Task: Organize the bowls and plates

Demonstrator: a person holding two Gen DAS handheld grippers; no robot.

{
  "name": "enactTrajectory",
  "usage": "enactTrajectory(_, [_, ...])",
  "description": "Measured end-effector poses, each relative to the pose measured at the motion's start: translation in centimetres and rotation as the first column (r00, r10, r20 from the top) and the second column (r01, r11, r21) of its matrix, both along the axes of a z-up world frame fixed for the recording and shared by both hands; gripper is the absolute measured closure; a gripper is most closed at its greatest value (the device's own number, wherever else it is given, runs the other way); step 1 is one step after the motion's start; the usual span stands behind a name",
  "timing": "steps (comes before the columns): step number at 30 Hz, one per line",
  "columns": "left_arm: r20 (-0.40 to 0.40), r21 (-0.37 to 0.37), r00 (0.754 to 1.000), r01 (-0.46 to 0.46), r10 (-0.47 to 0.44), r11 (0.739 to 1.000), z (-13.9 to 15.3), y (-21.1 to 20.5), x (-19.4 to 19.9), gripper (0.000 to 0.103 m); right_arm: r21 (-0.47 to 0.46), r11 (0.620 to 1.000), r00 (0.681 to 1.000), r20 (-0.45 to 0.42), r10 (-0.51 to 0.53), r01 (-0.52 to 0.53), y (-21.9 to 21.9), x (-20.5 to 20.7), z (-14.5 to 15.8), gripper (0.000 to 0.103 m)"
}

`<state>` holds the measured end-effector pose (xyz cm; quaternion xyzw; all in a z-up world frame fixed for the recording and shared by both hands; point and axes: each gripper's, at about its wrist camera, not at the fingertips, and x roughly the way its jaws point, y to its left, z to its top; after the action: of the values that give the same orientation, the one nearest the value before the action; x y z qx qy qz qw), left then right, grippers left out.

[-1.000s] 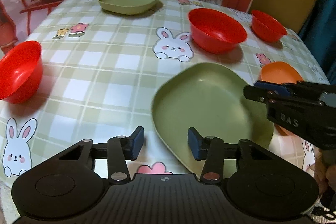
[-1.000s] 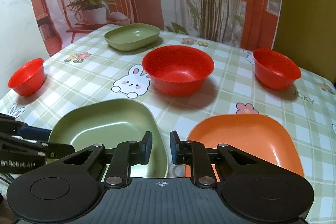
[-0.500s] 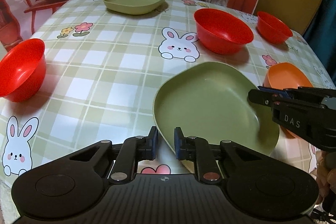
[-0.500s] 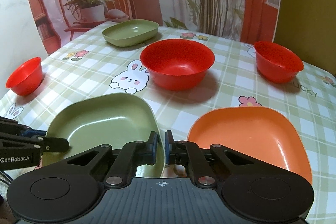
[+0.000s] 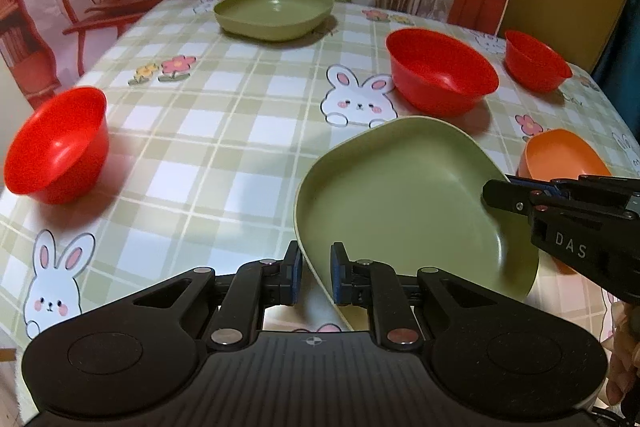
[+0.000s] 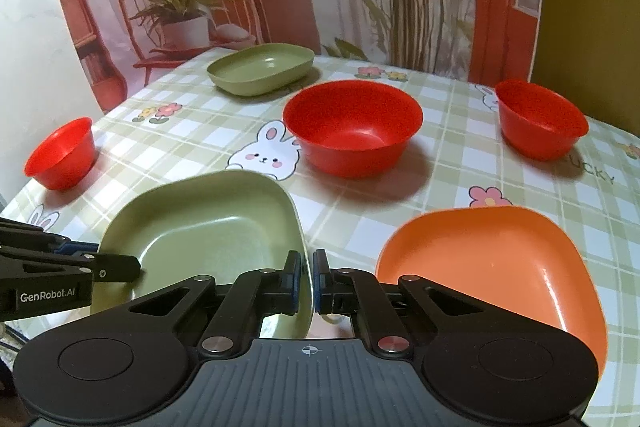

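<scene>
Here the near green plate [image 5: 404,203] sat at the table's front edge, tilted, its near rim pinched in my left gripper [image 5: 314,277]. It looked like light, stiff plastic with a smooth, matte face; I judged it unbreakable but liable to slip or pivot in a thin-rim pinch, so the raised lip was the place to take it, as deep as the pads would go.

Left gripper: fingers narrowly apart, clamped on the plate's rim, one pad inside and one outside.

Right gripper [image 6: 306,281]: fingers nearly together, straddling the same plate's right edge [image 6: 200,227]. The rim seemed to pass between the pads, so I took it as gripped, though the contact was partly hidden. In the left view my right gripper's [image 5: 516,197] tip lay over the plate's right rim.

Outward: an orange plate [image 6: 488,271] lay just beside the green one, to its right. Behind them stood a large red bowl [image 6: 352,127], with a small red bowl [image 6: 540,123] well to the right and another small red bowl [image 6: 62,153] at the far left. A second green plate [image 6: 262,67] rested at the table's back edge. A checked bunny-print tablecloth [image 6: 192,131] lay under all of it.

Judgement: stacking the green plates seemed the step in hand.
</scene>
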<state>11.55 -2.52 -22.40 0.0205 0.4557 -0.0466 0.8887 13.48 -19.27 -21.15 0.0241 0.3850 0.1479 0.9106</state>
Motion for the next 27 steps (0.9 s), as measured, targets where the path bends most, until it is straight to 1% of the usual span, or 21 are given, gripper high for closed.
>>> enactTrajectory(8, [0.024, 0.015, 1.000, 0.011, -0.012, 1.000, 0.7, -0.5, 0.4, 0.087, 0.038, 0.999, 1.000, 0.019, -0.025, 0.024, -0.8, 0.5, 1.0, 0.097])
enactTrajectory(12, [0.049, 0.036, 0.998, 0.024, -0.026, 0.999, 1.4, -1.0, 0.8, 0.087, 0.059, 0.997, 0.998, 0.036, -0.042, 0.040, -1.3, 0.9, 1.7, 0.097])
enactTrajectory(16, [0.068, 0.035, 0.997, 0.028, -0.030, 0.999, 2.1, -1.4, 1.3, 0.087, 0.075, 0.995, 0.996, 0.056, -0.064, 0.060, -1.9, 1.3, 2.6, 0.097])
enactTrajectory(27, [0.107, 0.039, 0.992, 0.068, -0.072, 0.997, 3.9, -4.3, 2.4, 0.087, 0.094, 0.989, 0.987, 0.098, -0.127, 0.118, -5.2, 2.0, 4.2, 0.097])
